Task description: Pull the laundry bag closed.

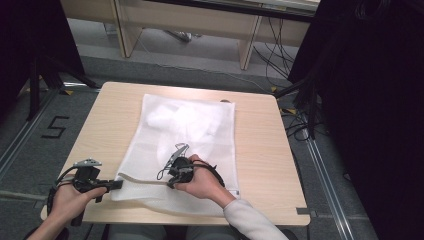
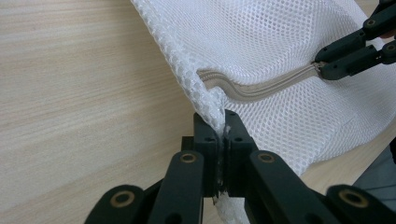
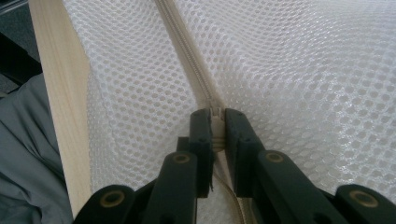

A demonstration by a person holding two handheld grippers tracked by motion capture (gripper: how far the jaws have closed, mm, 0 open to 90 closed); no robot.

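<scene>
Light wooden table [image 1: 260,145], square-topped, with grey floor around it and black drapes to either side. A "5" is marked on the floor at the left.

White mesh bag [image 1: 195,125] lies flat across the middle of the table, its near edge close to the table's front edge. Something white and bunched sits inside it toward the far end; what it is cannot be told. The netting shows clearly in the left gripper view [image 2: 280,42] and the right gripper view [image 3: 299,70].

Beige zipper [image 1: 142,180] runs along the bag's near edge. In the left gripper view it curves across the mesh [image 2: 261,88]; in the right gripper view it runs up the middle of the netting [image 3: 187,51].

Left gripper [image 1: 116,184], held at the table's near left, has its jaws pressed together on the bag's near-left corner edge; the pinched mesh shows between the pads [image 2: 220,135].

Right gripper [image 1: 171,184], near the middle of the bag's front edge, has its jaws clamped on the zipper slider [image 3: 216,112], which sits right between the tips [image 3: 215,122]. It also appears farther off in the left gripper view, at the end of the zipper line [image 2: 327,65].

Grey trousers [image 3: 28,158] show below the table edge.
</scene>
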